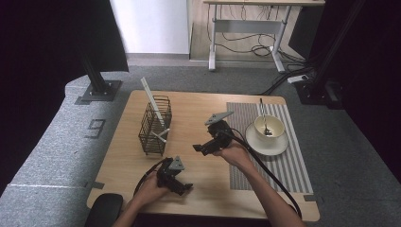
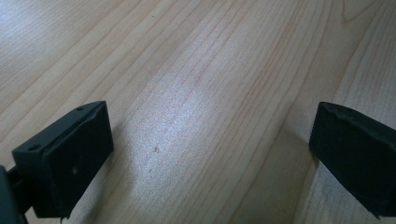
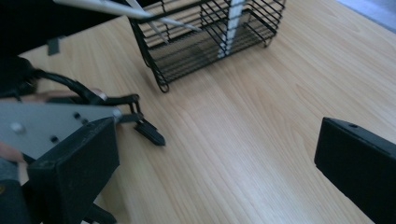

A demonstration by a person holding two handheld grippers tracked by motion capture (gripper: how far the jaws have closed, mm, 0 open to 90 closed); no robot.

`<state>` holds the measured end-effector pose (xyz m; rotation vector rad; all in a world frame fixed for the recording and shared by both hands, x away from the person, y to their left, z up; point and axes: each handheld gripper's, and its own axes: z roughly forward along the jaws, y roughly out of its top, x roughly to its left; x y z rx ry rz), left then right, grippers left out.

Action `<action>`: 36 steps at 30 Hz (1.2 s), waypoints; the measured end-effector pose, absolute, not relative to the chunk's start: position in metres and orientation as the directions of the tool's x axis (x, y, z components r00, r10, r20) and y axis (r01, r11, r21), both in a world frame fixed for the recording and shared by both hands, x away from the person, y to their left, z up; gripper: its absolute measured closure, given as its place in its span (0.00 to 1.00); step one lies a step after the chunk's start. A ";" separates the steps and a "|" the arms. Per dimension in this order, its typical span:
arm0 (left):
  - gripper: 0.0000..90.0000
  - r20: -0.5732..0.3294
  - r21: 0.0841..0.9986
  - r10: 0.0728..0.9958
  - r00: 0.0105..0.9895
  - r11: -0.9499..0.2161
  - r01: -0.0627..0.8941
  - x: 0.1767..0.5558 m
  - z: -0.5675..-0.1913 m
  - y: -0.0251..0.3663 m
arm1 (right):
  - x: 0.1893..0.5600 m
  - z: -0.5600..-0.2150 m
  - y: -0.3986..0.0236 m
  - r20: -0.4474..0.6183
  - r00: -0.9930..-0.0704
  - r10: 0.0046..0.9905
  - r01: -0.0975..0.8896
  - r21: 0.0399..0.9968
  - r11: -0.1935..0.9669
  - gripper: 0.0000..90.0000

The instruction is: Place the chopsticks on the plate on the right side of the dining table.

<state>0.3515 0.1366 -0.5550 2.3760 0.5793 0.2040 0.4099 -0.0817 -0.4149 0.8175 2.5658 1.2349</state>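
Two grippers, both holding nothing, low over the bare wooden tabletop (image 1: 189,113).
My left gripper (image 1: 182,187) has its fingers wide apart near the front edge; my right gripper (image 1: 202,148) is open too, just beside the black wire basket (image 1: 155,126) with white sticks.

The white utensils (image 3: 140,11) in the wire basket (image 3: 205,42) are cut off at the top edge, perhaps chopsticks.
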 end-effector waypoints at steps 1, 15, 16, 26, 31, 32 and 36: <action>0.00 -0.007 0.649 0.458 0.889 -0.674 0.353 0.352 -0.555 0.137 | 0.410 -0.413 -0.080 0.079 -0.835 0.545 0.398 0.770 0.499 0.00; 0.00 -0.009 0.653 0.462 0.887 -0.669 0.355 0.351 -0.555 0.136 | 0.420 -0.394 -0.042 0.078 -0.863 0.500 0.360 0.789 0.498 0.03; 0.00 -0.011 0.653 0.462 0.887 -0.668 0.356 0.351 -0.555 0.136 | 0.421 -0.393 -0.040 0.077 -0.862 0.502 0.361 0.788 0.500 0.03; 0.00 -0.011 0.654 0.462 0.887 -0.668 0.356 0.351 -0.556 0.136 | 0.425 -0.381 -0.018 0.081 -0.876 0.475 0.341 0.802 0.491 0.09; 0.00 -0.011 0.653 0.461 0.887 -0.668 0.356 0.351 -0.556 0.136 | 0.425 -0.377 -0.006 0.069 -0.887 0.457 0.321 0.803 0.502 0.11; 0.00 -0.016 0.658 0.465 0.885 -0.662 0.360 0.351 -0.556 0.136 | 0.425 -0.377 -0.004 0.063 -0.888 0.455 0.316 0.803 0.506 0.12; 0.00 -0.017 0.657 0.465 0.885 -0.662 0.360 0.351 -0.556 0.136 | 0.426 -0.377 0.004 0.055 -0.891 0.451 0.305 0.808 0.504 0.15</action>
